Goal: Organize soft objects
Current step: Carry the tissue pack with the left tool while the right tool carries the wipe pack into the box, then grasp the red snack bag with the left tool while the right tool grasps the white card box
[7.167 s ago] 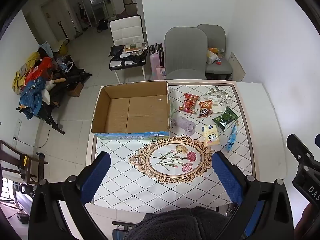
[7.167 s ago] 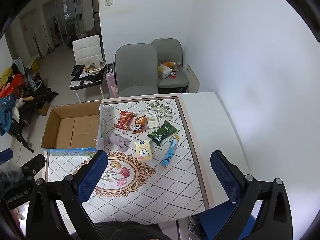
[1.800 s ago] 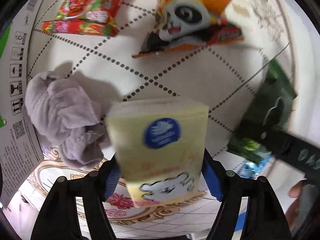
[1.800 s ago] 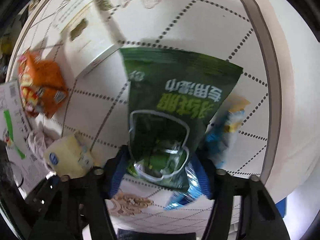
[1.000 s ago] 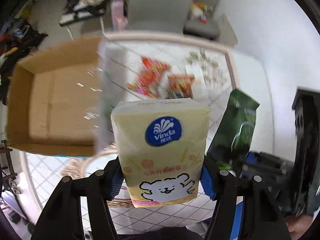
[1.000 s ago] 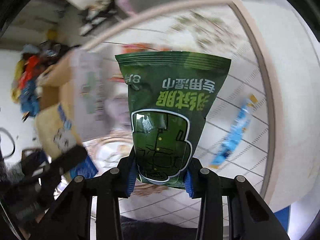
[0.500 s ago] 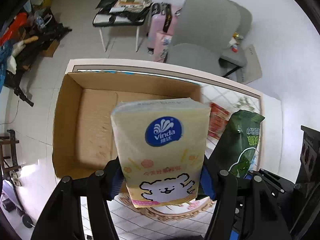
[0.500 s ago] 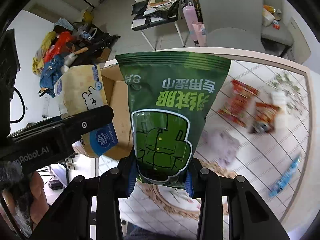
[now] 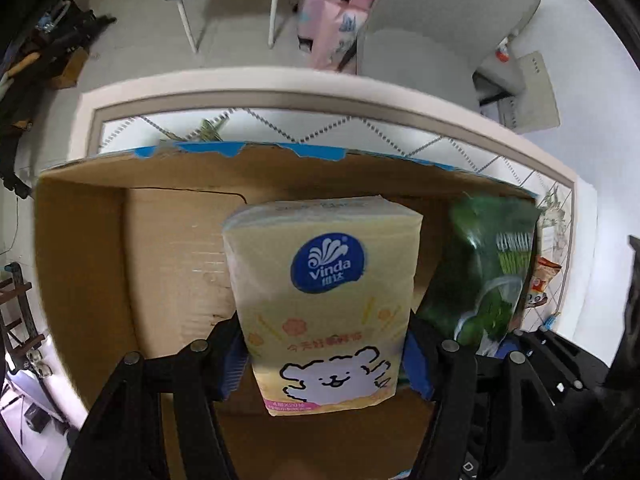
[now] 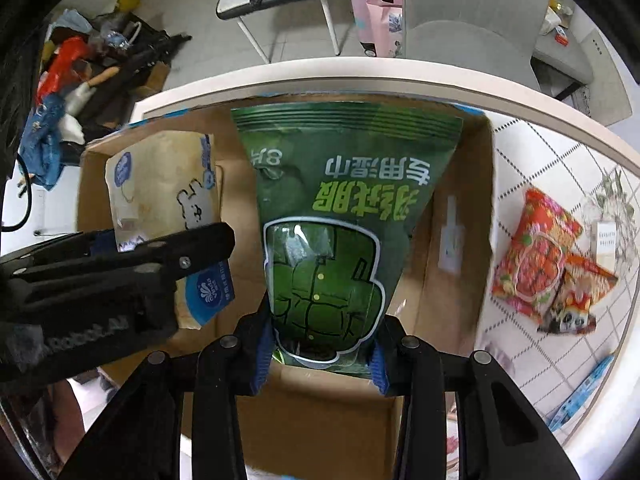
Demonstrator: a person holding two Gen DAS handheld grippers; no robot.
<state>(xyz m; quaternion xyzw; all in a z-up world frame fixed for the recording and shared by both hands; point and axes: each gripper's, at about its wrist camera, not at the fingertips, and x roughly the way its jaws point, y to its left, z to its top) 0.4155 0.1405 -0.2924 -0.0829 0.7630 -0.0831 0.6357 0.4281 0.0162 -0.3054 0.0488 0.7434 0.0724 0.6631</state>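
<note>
Your left gripper (image 9: 326, 354) was clamped on the yellow tissue pack (image 9: 324, 304), your right gripper (image 10: 320, 354) pinched the green wipes pouch (image 10: 340, 216), both hung over the cardboard box (image 9: 80, 264) below them

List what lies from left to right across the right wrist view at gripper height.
left gripper → yellow tissue pack → green wipes pouch → cardboard box wall → red snack packet → blue sachet
</note>
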